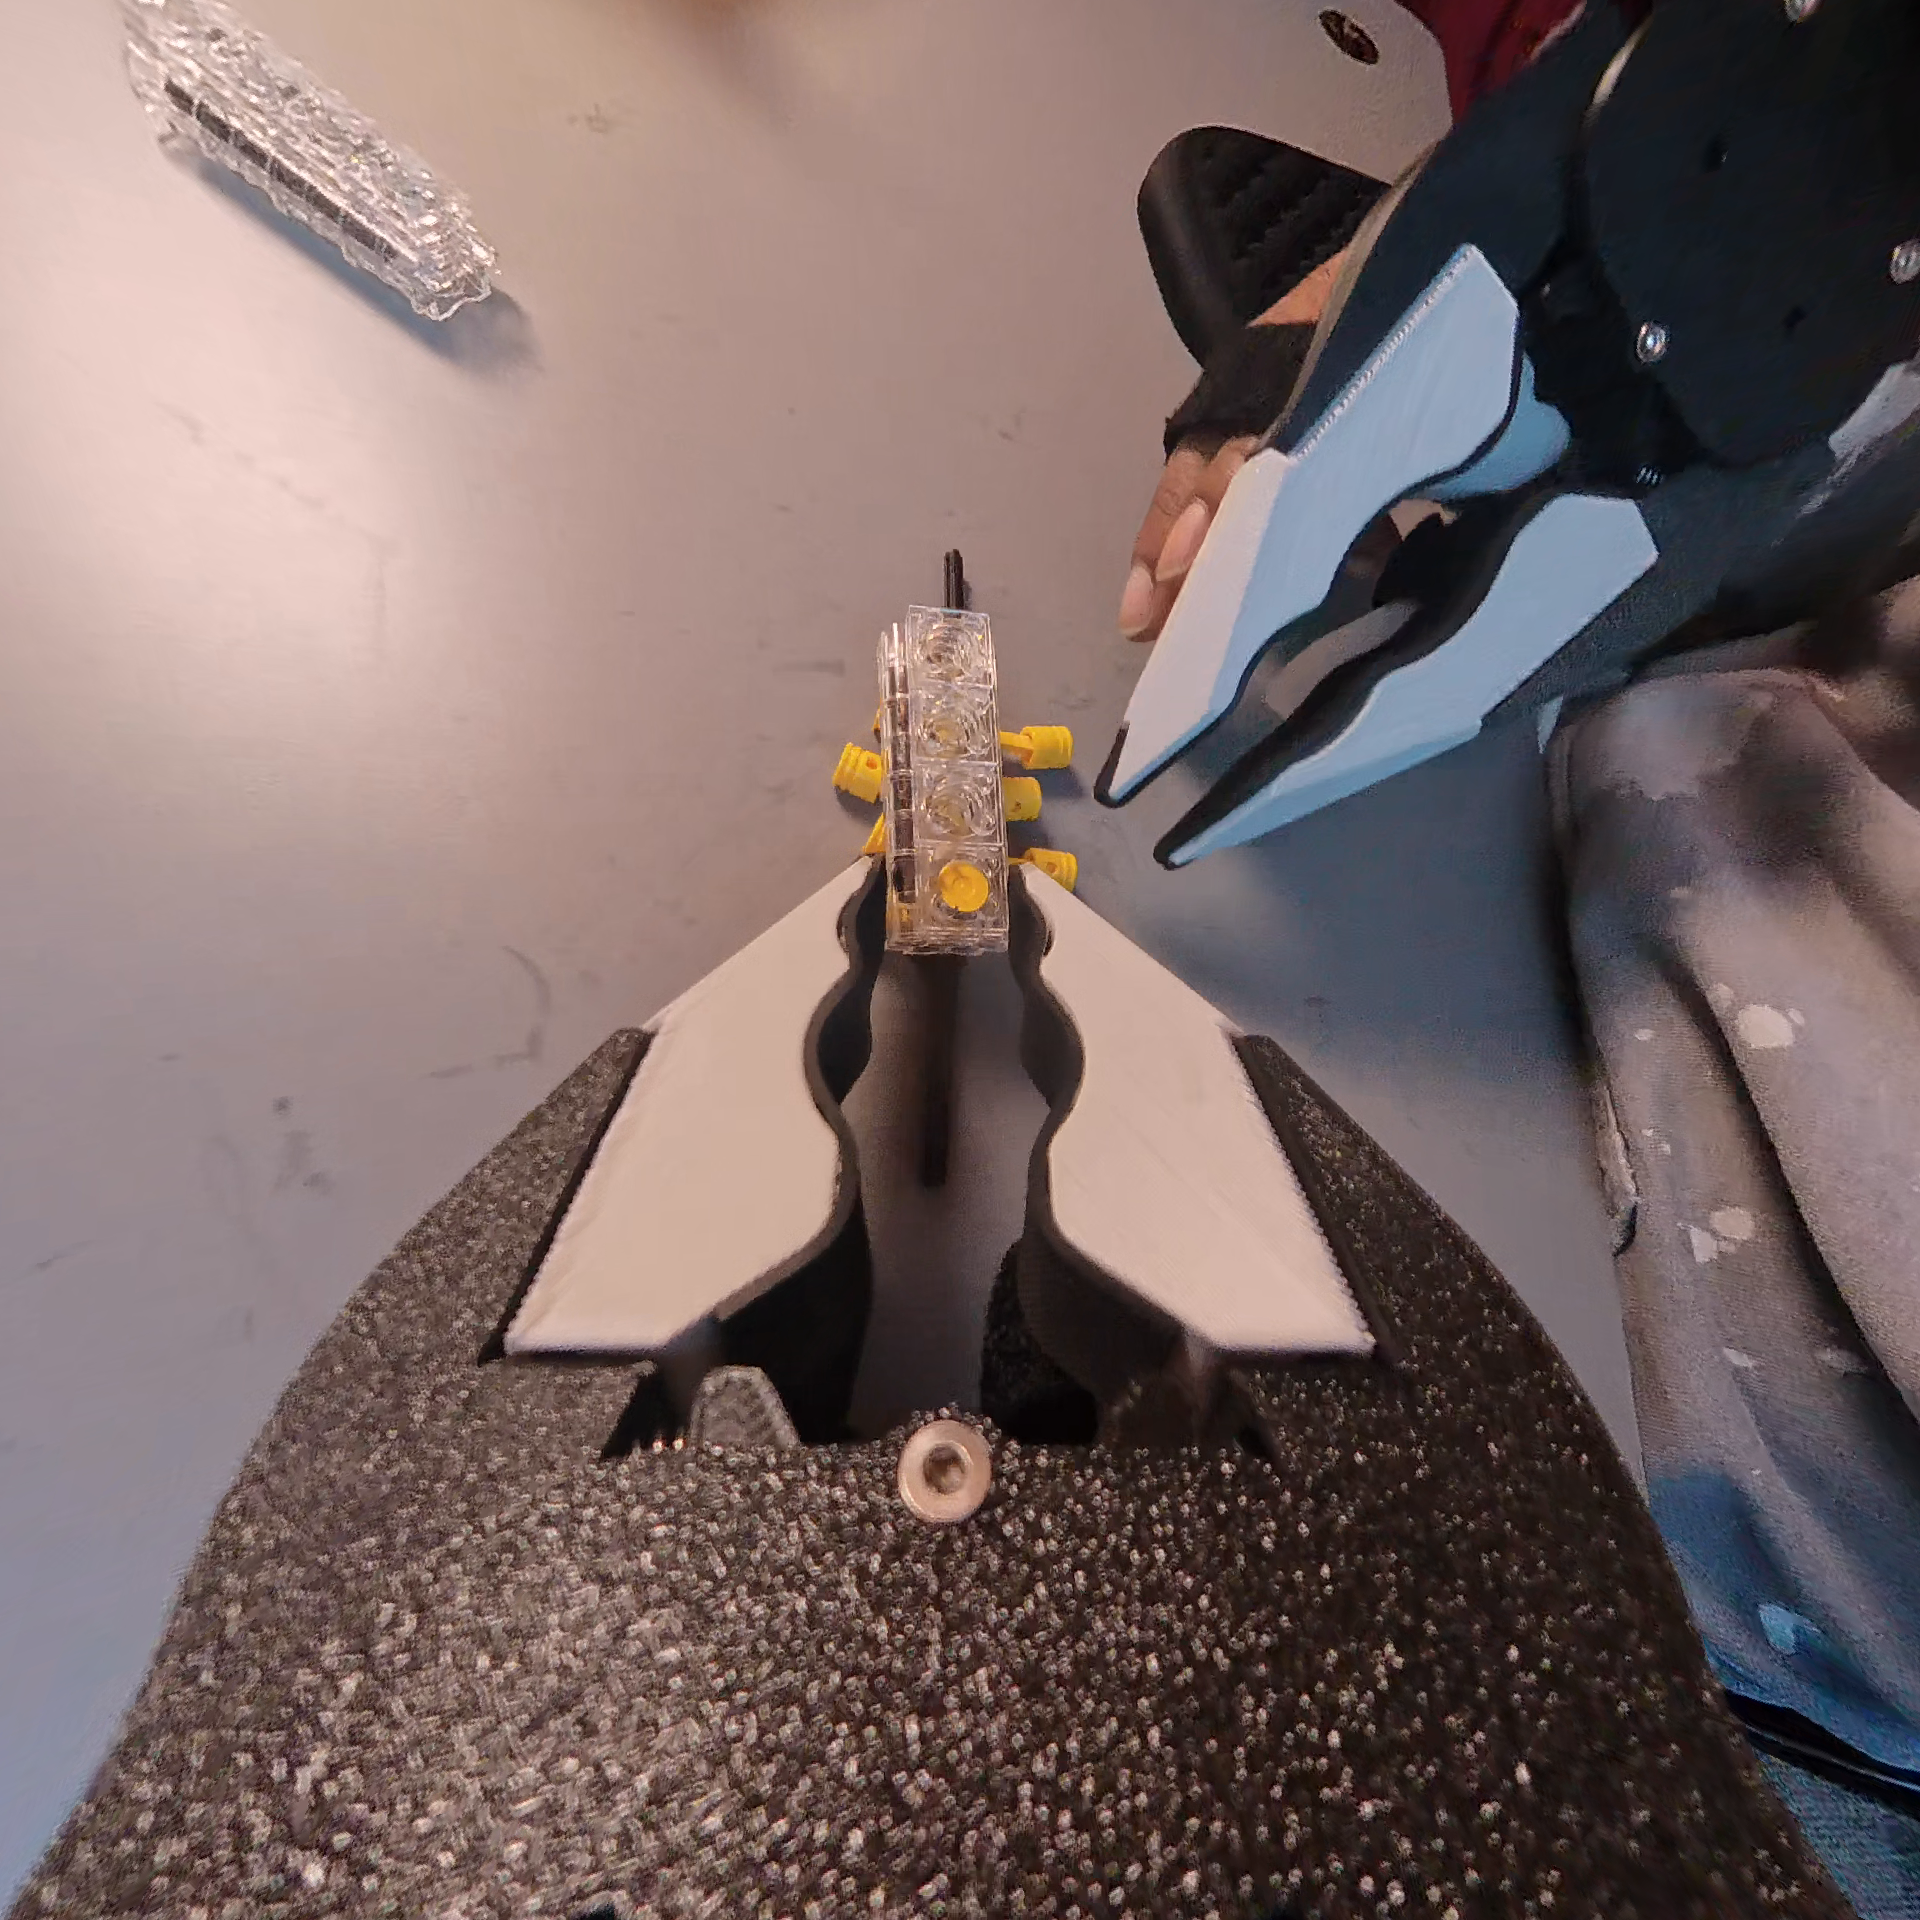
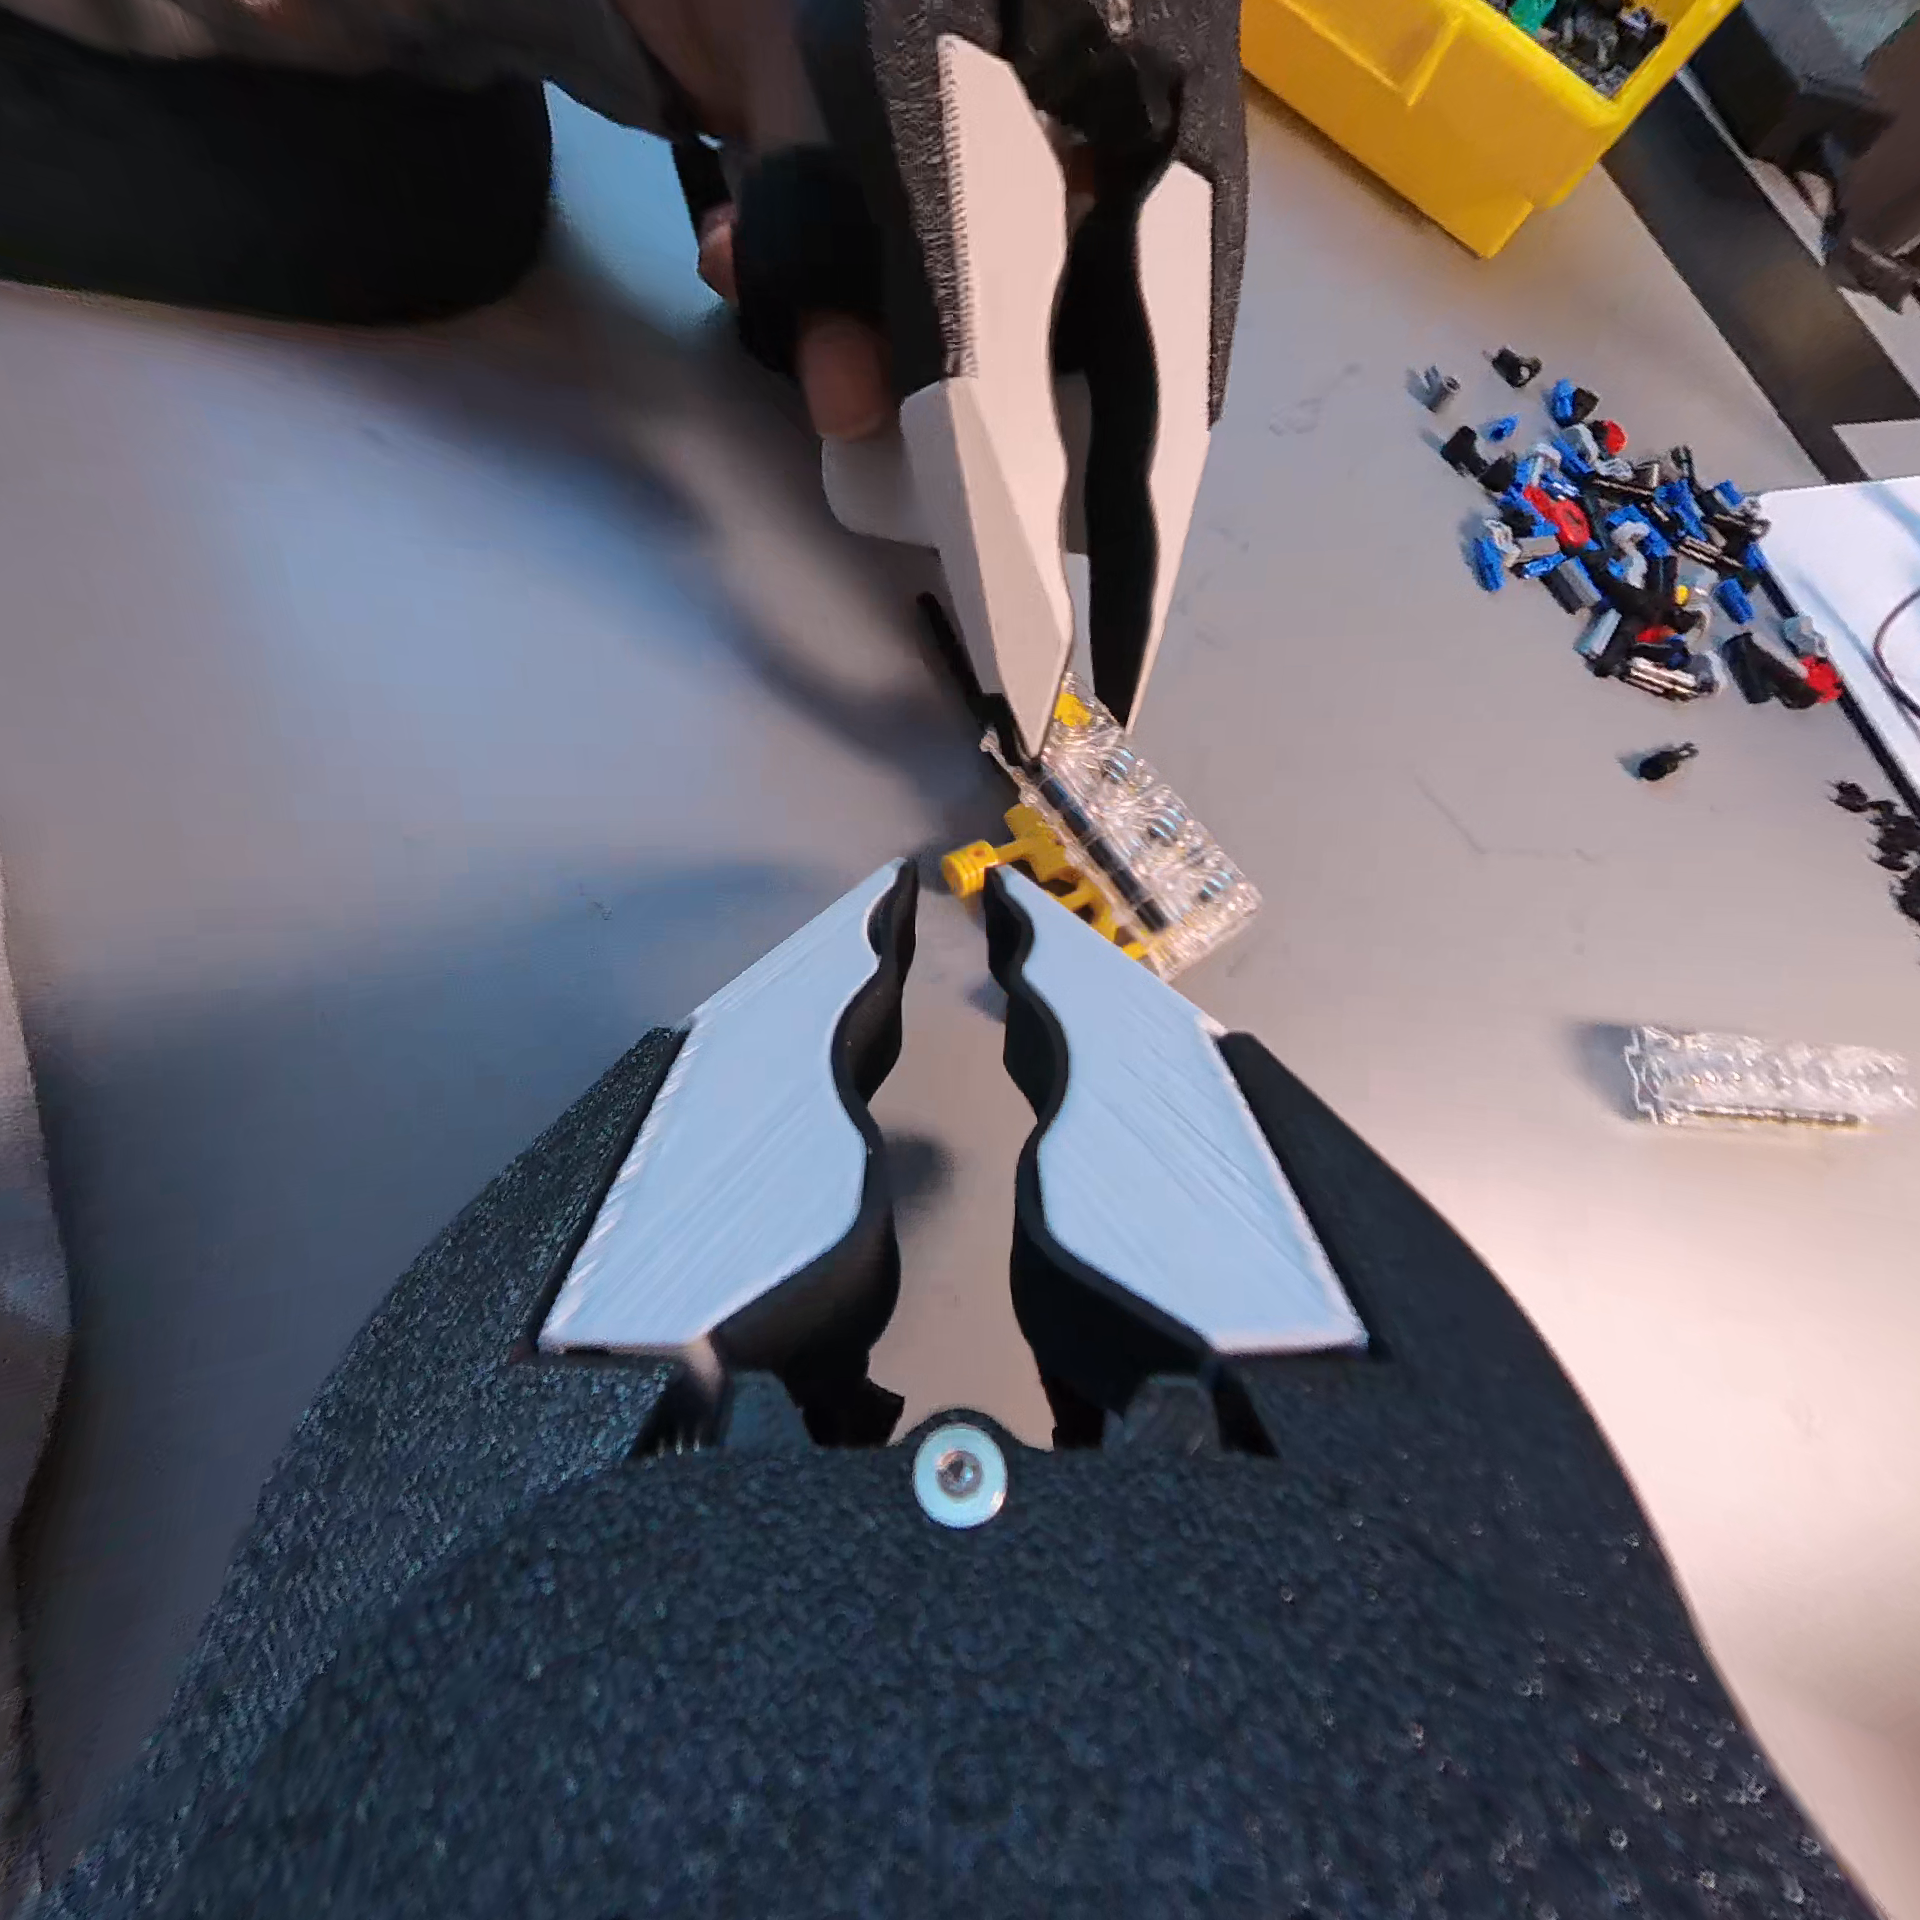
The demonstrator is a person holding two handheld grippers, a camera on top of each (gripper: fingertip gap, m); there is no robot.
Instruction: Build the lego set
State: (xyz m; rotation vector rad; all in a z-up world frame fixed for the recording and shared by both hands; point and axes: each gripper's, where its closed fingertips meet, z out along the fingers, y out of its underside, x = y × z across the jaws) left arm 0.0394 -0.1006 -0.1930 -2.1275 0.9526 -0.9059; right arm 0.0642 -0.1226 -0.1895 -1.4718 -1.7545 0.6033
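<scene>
A clear Lego block (image 1: pixel 948 790) with yellow pistons (image 1: pixel 1044 746) sticking out of both sides and a black axle (image 1: pixel 937 1081) through it sits just above the grey table. My left gripper (image 1: pixel 948 894) is shut on its near end. The right wrist view shows the same block (image 2: pixel 1143 831) held from above by the left gripper (image 2: pixel 1086 727). My right gripper (image 2: pixel 948 873) is open by a narrow gap and empty, its tips just short of a yellow piston (image 2: pixel 966 868). In the left wrist view the right gripper (image 1: pixel 1138 826) hovers right of the block, not touching it.
A second clear block (image 1: pixel 301 171) lies at the far left, also seen in the right wrist view (image 2: pixel 1766 1075). A pile of blue, black and red pieces (image 2: pixel 1631 561), a yellow bin (image 2: pixel 1455 104) and white paper (image 2: pixel 1860 561) sit to the right. Grey cloth (image 1: pixel 1745 1039) borders the table. One gripper's finger ends stand about 4 cm off the other's.
</scene>
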